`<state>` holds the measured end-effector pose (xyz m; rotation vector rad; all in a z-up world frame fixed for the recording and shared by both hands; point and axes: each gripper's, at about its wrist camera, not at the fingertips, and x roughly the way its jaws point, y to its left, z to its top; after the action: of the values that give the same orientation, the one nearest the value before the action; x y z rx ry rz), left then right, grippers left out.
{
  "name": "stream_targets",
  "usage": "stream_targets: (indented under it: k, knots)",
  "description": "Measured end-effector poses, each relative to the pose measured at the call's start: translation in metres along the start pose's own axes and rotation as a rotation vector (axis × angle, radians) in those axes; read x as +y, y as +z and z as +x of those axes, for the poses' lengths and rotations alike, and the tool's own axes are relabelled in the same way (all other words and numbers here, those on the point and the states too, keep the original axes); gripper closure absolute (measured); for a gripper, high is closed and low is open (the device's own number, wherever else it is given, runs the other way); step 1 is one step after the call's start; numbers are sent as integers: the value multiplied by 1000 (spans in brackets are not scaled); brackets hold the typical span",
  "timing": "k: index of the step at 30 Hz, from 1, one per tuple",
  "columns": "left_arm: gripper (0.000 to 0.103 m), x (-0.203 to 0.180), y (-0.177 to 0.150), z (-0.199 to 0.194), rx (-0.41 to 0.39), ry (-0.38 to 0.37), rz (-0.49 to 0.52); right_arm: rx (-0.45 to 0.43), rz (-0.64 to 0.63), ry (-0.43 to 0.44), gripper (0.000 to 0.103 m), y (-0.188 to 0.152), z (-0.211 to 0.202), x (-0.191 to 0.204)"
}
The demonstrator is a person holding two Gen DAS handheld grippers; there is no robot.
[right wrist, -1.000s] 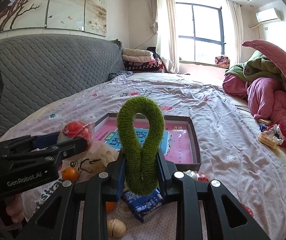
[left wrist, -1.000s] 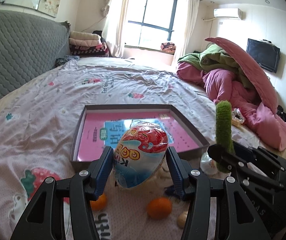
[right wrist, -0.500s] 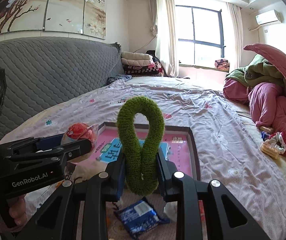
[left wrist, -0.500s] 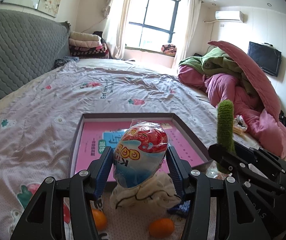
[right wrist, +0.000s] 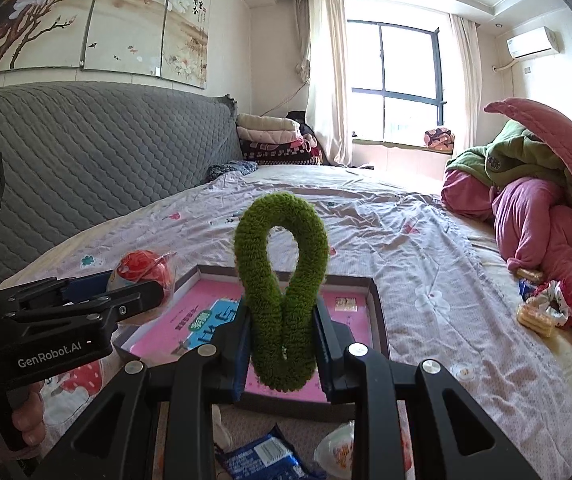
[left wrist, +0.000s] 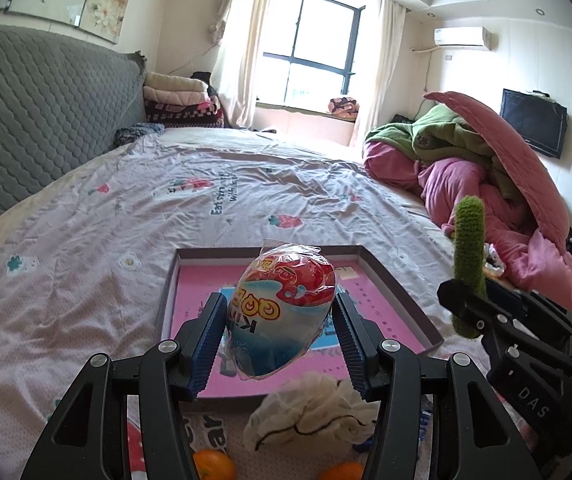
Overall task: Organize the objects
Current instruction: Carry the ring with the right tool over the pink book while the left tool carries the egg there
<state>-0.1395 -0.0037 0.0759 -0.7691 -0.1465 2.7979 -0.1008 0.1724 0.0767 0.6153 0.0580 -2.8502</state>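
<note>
My left gripper (left wrist: pixel 279 334) is shut on a red, white and blue egg-shaped snack in clear wrap (left wrist: pixel 281 312), held above the near part of a shallow box tray with a pink floor (left wrist: pixel 390 280). My right gripper (right wrist: pixel 281 340) is shut on a green fuzzy hair loop (right wrist: pixel 281 280), held upright over the tray's near edge (right wrist: pixel 380 312). The loop also shows in the left wrist view (left wrist: pixel 468 276), to the right of the tray. The snack egg shows at the left in the right wrist view (right wrist: pixel 141 276).
On the bedsheet near me lie a white crumpled cloth (left wrist: pixel 314 408), two oranges (left wrist: pixel 213 464), a blue snack packet (right wrist: pixel 263 458) and a small wrapped snack (right wrist: pixel 336 450). Biscuits (right wrist: pixel 536 316) lie right. A pink and green quilt pile (left wrist: pixel 486 168) fills the right side.
Both grippers have risen and moved back a little from the tray while keeping their holds. The tray now sits lower and farther ahead in both views.
</note>
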Motion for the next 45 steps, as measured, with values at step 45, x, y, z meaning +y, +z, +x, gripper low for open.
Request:
stream_targets:
  k: [45]
  knots:
    - [47,54,18,118,274,82,-37,234,-42,-5,75,18,114,-40]
